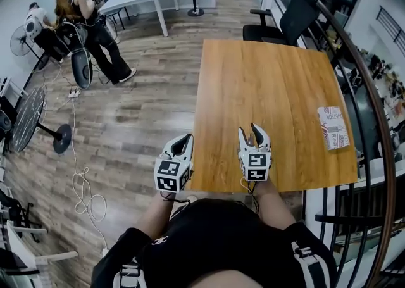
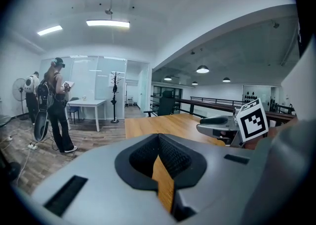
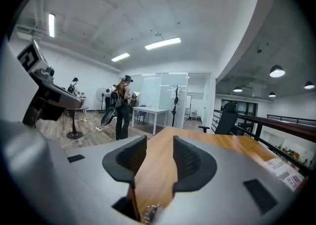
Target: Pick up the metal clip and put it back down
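Observation:
My right gripper (image 1: 252,132) hovers over the near edge of the wooden table (image 1: 266,84). Its jaws stand open (image 3: 159,142), with bare wood showing through the gap. A small shiny metal clip (image 3: 149,213) shows low down at the base of that gap, and neither pad presses on it. The head view hides the clip under the gripper. My left gripper (image 1: 184,142) hangs just off the table's left front corner. Its pads (image 2: 158,137) meet at the tips with nothing between them.
A white packet with red print (image 1: 333,127) lies near the table's right edge. A black office chair (image 1: 291,18) stands beyond the far edge and a dark railing (image 1: 373,122) curves along the right. On the floor to the left are people (image 1: 88,21), fans and cables (image 1: 85,192).

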Demonstrator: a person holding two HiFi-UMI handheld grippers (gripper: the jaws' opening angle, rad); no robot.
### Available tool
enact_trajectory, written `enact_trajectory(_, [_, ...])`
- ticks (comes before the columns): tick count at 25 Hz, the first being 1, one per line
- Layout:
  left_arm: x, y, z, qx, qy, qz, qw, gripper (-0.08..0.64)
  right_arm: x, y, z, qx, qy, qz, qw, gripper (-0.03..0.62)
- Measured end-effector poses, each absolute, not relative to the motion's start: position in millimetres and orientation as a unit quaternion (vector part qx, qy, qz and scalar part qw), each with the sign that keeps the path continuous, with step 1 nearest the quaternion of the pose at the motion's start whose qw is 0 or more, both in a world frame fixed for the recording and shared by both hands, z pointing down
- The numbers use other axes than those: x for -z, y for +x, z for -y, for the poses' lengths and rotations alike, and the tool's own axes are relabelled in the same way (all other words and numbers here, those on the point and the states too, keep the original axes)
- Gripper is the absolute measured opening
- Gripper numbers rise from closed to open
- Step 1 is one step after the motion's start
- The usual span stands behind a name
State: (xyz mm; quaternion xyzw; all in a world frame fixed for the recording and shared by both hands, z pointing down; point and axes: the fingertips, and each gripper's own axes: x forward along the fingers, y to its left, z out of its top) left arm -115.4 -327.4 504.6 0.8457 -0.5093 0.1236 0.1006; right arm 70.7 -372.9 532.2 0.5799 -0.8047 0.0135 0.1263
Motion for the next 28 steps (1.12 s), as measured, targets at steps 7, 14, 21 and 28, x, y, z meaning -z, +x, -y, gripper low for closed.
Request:
enact_trajectory(7, [-514, -133, 330, -0.134, 0.837, 0.519, 0.109, 0.018, -595, 68, 382, -0.057, 0.589, 0.781, 0.201, 0.245])
enact_trajectory(14, [-519, -136, 323, -0.138, 0.838, 0.516, 0.114, 0.018, -651, 79, 376, -0.097, 0.602, 0.75, 0.257, 0.284])
enact_trajectory(21, [-525, -141, 324, -0.146, 0.834, 0.518, 0.119, 0.018, -692, 95, 376, -0.119, 0.616, 0.718, 0.301, 0.287])
enact_trajectory(28, [-532, -144, 324, -0.151, 0.83, 0.523, 0.124, 0.018, -716, 104, 375, -0.127, 0.62, 0.704, 0.322, 0.285])
